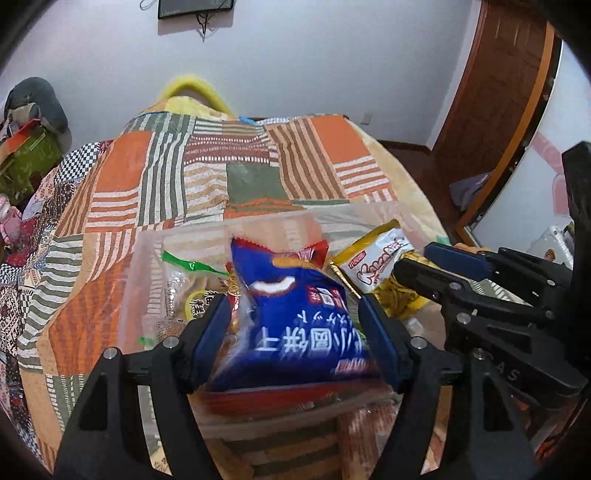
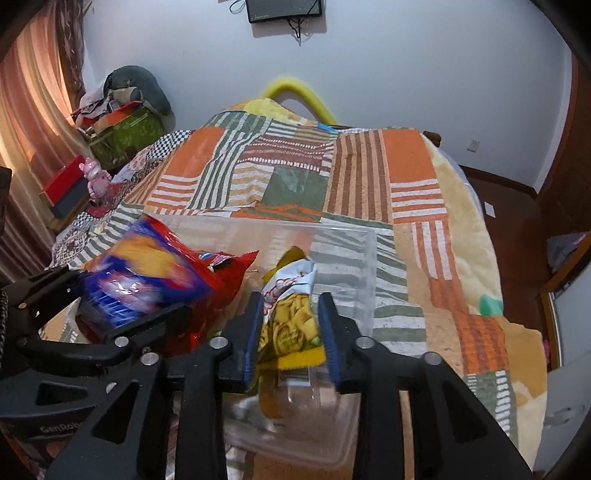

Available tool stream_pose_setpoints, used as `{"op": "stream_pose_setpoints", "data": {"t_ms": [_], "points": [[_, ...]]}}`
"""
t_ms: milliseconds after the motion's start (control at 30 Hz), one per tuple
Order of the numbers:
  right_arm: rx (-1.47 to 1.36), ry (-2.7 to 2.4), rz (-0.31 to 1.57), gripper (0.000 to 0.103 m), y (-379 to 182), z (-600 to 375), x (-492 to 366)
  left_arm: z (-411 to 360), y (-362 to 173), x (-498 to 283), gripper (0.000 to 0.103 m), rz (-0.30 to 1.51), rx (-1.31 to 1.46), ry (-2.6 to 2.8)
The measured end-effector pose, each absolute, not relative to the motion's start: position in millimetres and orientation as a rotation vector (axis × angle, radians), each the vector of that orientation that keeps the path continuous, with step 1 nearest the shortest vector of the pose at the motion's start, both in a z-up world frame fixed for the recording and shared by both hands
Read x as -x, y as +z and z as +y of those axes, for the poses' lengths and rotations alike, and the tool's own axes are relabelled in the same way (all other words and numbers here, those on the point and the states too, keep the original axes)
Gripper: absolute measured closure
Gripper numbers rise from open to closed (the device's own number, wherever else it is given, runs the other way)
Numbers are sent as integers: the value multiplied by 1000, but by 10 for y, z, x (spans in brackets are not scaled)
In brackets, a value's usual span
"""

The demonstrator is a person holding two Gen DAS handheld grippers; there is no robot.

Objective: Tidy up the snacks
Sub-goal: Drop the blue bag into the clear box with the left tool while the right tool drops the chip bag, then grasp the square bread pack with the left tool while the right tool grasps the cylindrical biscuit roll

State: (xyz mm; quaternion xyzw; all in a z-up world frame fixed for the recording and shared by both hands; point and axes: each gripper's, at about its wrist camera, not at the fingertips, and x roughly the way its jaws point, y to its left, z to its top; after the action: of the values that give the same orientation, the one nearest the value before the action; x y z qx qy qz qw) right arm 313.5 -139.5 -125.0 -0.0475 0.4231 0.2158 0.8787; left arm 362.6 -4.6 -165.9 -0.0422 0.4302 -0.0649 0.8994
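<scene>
Bed: a patchwork quilt (image 1: 229, 173) of orange, green and striped squares covers it and fills the middle of both views; a yellow fleece blanket (image 2: 461, 206) shows along its edge at 3 o'clock in the right wrist view.
Wall: pale, at 12 o'clock, with a dark screen (image 2: 284, 9) hung high on it.
Clutter: a green box (image 2: 125, 134) under a heap of clothes sits at 10 o'clock in the right wrist view, a pink toy (image 2: 95, 177) just below it.
Clear bin: the see-through plastic bin (image 2: 343, 236) rests on the quilt near the cameras; snack bags lie inside it.
Blue bag: a blue snack bag (image 1: 291, 325) with white lettering hangs blurred over the left part of the bin, on top of a red bag (image 2: 221, 288) and other packets.
Yellow bag: a yellow and white snack bag (image 2: 291, 310) stands over the right part of the bin, its lower end inside.
Left gripper: the left gripper (image 1: 299, 339) is at 6 o'clock in its own view; its blue pads stand apart, one on each side of the blue bag, not pressing it flat.
Right gripper: the right gripper (image 2: 291, 332) is at 6 o'clock in its view, fingers slightly apart with the yellow bag between them; the left pad is at the bag, and a gap shows at the right pad.
</scene>
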Motion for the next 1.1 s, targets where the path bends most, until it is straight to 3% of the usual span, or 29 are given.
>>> {"op": "stream_pose_setpoints", "data": {"t_ms": [200,500,1100], "points": [[87,441,821,44,-1002,-1509,-2912,60,-1443,-3350,18,849,104,-138],[117,465,778,32,-867,-1462,-2428,350,-1267,-2806,10,821,50,-85],[170,553,1012,32,-1586,-924,-2182,817,-2174,-2531,10,1019,38,-59]]}}
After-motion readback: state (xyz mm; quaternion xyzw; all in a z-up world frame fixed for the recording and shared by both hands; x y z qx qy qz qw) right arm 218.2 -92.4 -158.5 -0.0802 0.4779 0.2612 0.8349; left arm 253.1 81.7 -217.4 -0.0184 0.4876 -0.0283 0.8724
